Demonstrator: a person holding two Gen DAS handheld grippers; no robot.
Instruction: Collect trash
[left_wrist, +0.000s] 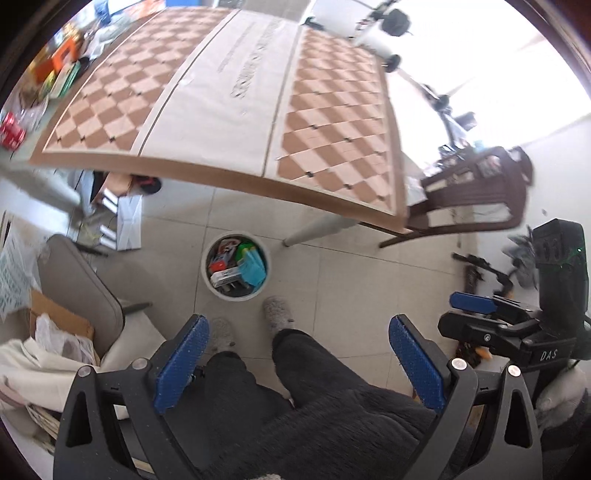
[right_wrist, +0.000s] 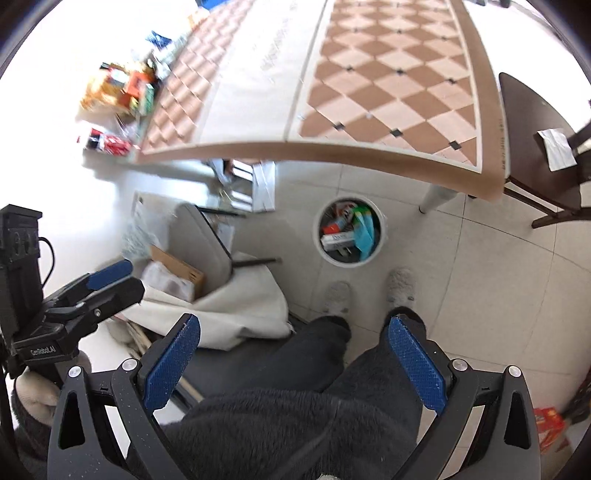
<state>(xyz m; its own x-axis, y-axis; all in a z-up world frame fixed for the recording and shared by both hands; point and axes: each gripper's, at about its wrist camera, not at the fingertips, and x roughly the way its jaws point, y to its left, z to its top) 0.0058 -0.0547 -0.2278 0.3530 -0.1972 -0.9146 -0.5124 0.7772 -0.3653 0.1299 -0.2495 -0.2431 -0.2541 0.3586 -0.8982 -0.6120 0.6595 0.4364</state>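
Observation:
A white round bin (left_wrist: 235, 266) stands on the tiled floor by the table leg, holding several pieces of trash: boxes, wrappers and a teal item. It also shows in the right wrist view (right_wrist: 350, 231). My left gripper (left_wrist: 299, 354) is open and empty, held above the person's legs, back from the bin. My right gripper (right_wrist: 293, 356) is open and empty at a similar height. The right gripper also shows at the right of the left wrist view (left_wrist: 476, 312); the left gripper also shows at the left of the right wrist view (right_wrist: 110, 278).
A checkered table (left_wrist: 332, 122) spans the top, with packets and a red box at its far left end (right_wrist: 122, 92). A grey chair (left_wrist: 79, 284) and a cardboard box (right_wrist: 177, 273) with cloth stand left. A dark wooden chair (right_wrist: 535, 140) stands right. A red packet (right_wrist: 550, 424) lies on the floor.

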